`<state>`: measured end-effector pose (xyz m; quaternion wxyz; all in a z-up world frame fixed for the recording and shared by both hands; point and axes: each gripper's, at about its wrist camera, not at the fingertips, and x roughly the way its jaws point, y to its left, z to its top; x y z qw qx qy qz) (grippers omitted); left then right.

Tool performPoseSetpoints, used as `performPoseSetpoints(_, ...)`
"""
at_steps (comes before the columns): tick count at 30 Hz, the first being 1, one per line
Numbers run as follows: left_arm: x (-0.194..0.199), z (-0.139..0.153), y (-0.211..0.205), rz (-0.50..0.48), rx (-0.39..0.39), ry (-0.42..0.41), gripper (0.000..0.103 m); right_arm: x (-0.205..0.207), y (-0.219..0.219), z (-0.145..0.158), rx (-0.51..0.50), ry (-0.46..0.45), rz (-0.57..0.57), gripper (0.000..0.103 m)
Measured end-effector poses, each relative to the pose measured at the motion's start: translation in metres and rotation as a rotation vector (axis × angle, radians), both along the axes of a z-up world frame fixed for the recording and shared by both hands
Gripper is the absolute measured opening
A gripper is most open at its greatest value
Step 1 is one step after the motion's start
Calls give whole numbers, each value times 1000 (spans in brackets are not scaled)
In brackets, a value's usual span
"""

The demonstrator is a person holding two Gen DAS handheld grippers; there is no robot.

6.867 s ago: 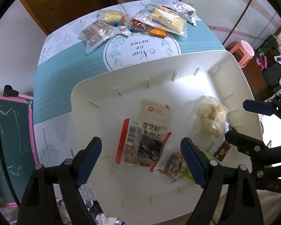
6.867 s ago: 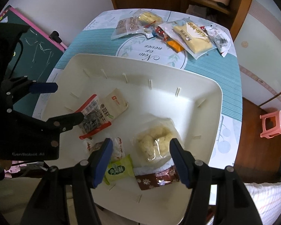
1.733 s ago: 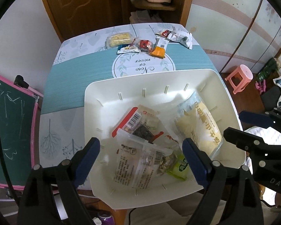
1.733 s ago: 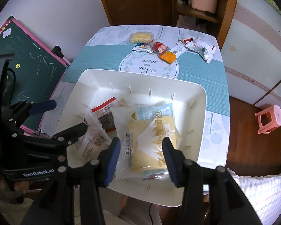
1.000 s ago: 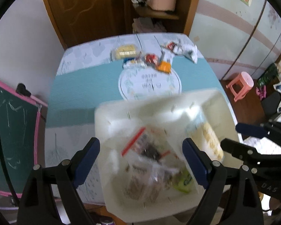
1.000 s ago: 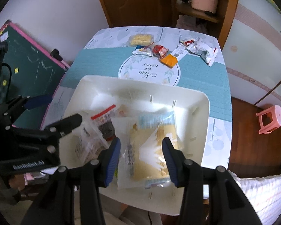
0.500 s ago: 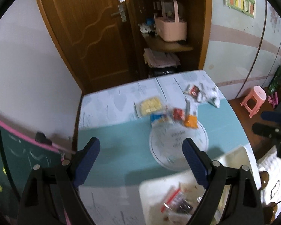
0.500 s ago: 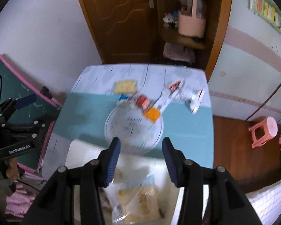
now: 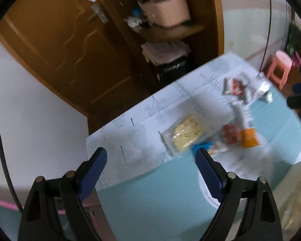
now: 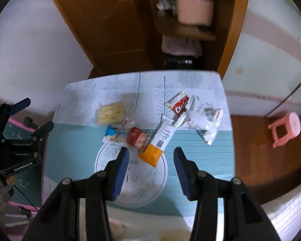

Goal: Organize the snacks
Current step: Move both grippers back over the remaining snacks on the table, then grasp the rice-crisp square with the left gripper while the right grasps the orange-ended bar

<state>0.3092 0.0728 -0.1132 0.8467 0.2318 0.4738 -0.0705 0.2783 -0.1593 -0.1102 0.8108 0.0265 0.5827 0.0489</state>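
Observation:
Several loose snacks lie at the table's far end: a clear pack of yellow pieces, a blue-and-white pack, a red pack, an orange-and-white sachet, a red cookie pack and a silvery bag. My right gripper is open and empty above the table, just short of the orange sachet. My left gripper is open and empty, high above the table's left part. The white tray of snacks shows only as a rim at the bottom.
The table has a teal runner with a round white print. A wooden door and a shelf with a pink basket stand behind it. A pink stool is on the floor at the right. A chalkboard leans at the left.
Both grippers have lifted off the tray and swung forward toward the far snacks. The tray has dropped almost out of view. The views are motion-blurred.

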Motion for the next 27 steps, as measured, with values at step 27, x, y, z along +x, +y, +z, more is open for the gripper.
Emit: performPoseSetpoints(27, 115, -147, -57, -316, -40, 417, 91, 54, 13, -162, -6, 292, -143, 46)
